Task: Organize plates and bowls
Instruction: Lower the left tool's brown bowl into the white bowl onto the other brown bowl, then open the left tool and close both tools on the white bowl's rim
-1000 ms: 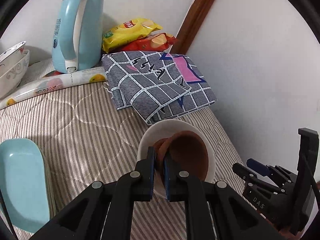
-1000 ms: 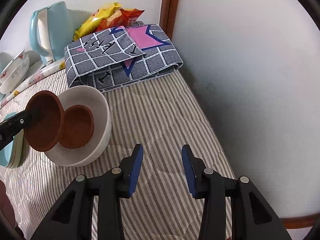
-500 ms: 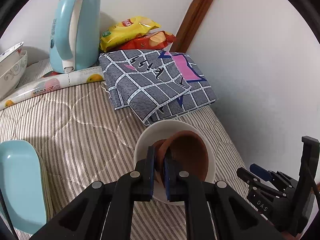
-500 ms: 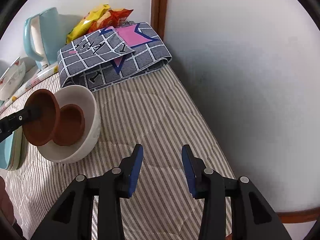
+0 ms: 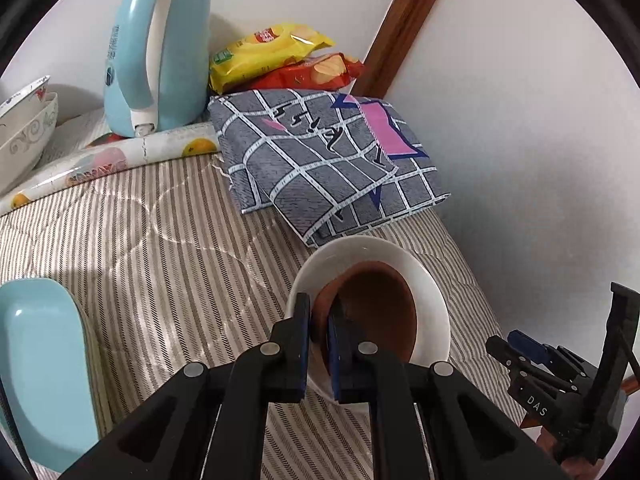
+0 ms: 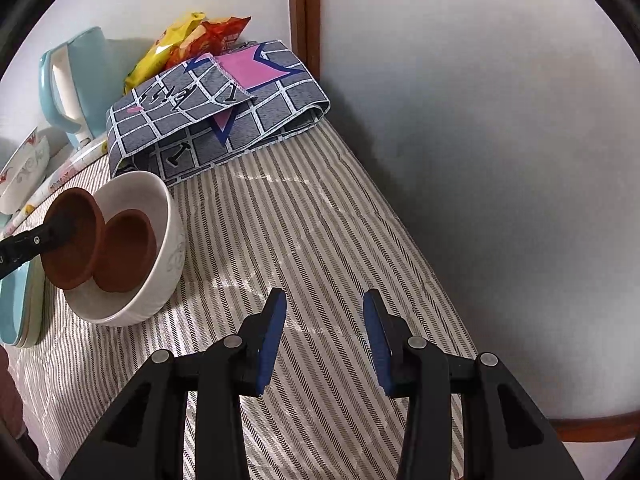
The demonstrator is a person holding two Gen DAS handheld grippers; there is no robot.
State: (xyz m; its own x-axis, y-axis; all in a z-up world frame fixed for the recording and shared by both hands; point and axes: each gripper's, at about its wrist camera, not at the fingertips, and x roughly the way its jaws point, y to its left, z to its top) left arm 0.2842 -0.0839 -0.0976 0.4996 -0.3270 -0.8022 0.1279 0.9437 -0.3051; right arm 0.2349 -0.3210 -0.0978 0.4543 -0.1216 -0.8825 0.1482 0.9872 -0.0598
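Brown dish point(image 5: 384, 312): pinched by its near rim in the left tool, tilted on edge inside the white bowl; in the right wrist view point(image 6: 74, 238) it leans over the bowl's left rim, beside a second brown dish.
Teal plates point(image 5: 40, 368): stacked at the near left of the striped quilt point(image 5: 132, 240), well apart from the bowl in the left wrist view; the right wrist view shows their edge point(image 6: 16, 312) just left of the bowl.
Patterned bowls point(image 5: 20, 136): nested at the far left edge.
Kettle point(image 5: 156, 52): pale blue, upright at the far left by the wall, a fruit-printed roll point(image 5: 108, 160) lying in front of it.
Snack bags point(image 5: 272, 56): yellow over red, far middle against the wall.
Folded cloth point(image 5: 328, 160): grey check with a pink patch, just beyond the bowl.
Left tool point(image 5: 318, 334): fingers closed to a narrow gap, clamping the brown dish's rim.
White bowl point(image 6: 168, 240): upright on the quilt, right of the teal plates.
Second brown dish point(image 6: 124, 252): lying inside the white bowl, touching the held one.
Right tool point(image 6: 324, 340): fingers spread wide, gripping nothing, over bare quilt near the right wall; seen in the left wrist view at near right point(image 5: 516, 348).
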